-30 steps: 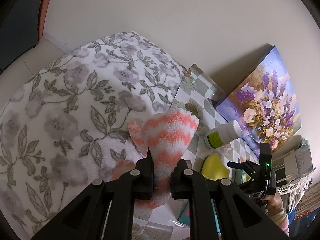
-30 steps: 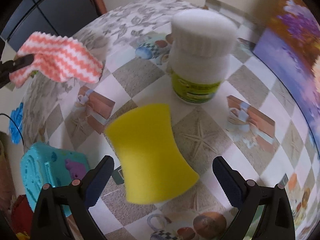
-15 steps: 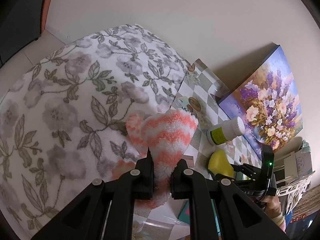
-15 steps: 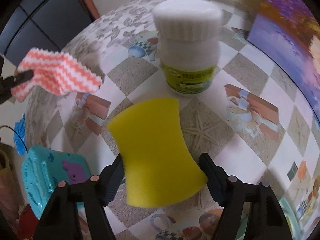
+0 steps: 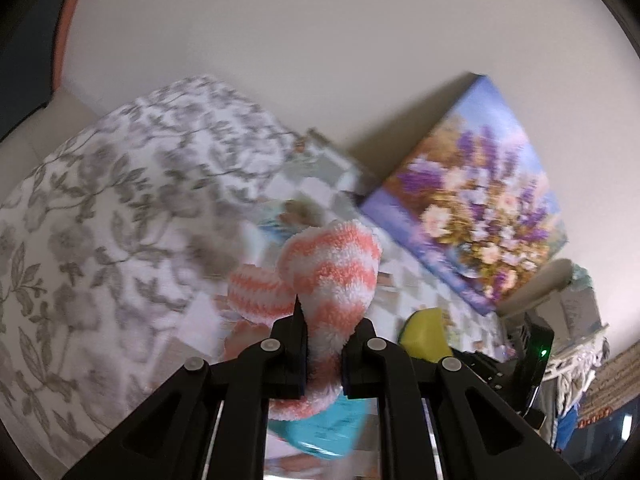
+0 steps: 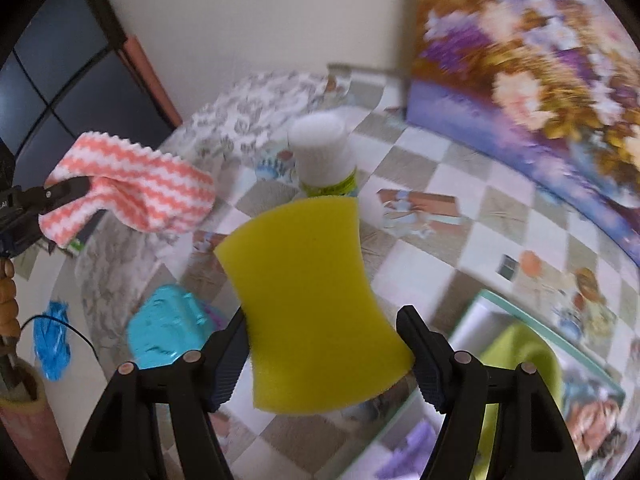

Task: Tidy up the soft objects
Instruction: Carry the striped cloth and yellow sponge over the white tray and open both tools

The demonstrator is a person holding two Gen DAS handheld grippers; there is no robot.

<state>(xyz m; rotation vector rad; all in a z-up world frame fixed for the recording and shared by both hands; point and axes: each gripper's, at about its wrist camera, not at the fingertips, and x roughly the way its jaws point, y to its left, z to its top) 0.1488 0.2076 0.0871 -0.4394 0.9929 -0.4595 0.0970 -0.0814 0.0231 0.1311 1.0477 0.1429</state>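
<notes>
My left gripper (image 5: 323,344) is shut on an orange-and-white striped fluffy cloth (image 5: 332,276) and holds it in the air over the table. The cloth also shows in the right wrist view (image 6: 136,184) at the left, pinched by the left gripper (image 6: 76,188). My right gripper (image 6: 324,344) is shut on a yellow sponge (image 6: 308,296) and holds it lifted above the checkered tablecloth (image 6: 440,232). The sponge also shows in the left wrist view (image 5: 424,332) at the lower right.
A white-capped bottle (image 6: 324,156) stands on the tablecloth behind the sponge. A flower painting (image 5: 472,216) leans on the wall. A grey floral towel (image 5: 100,232) lies at the left. A turquoise toy (image 6: 164,332) and a box holding a green item (image 6: 520,360) lie near.
My right gripper closed on the yellow sponge and lifted it off the table. My left gripper moved right with the cloth, toward the painting.
</notes>
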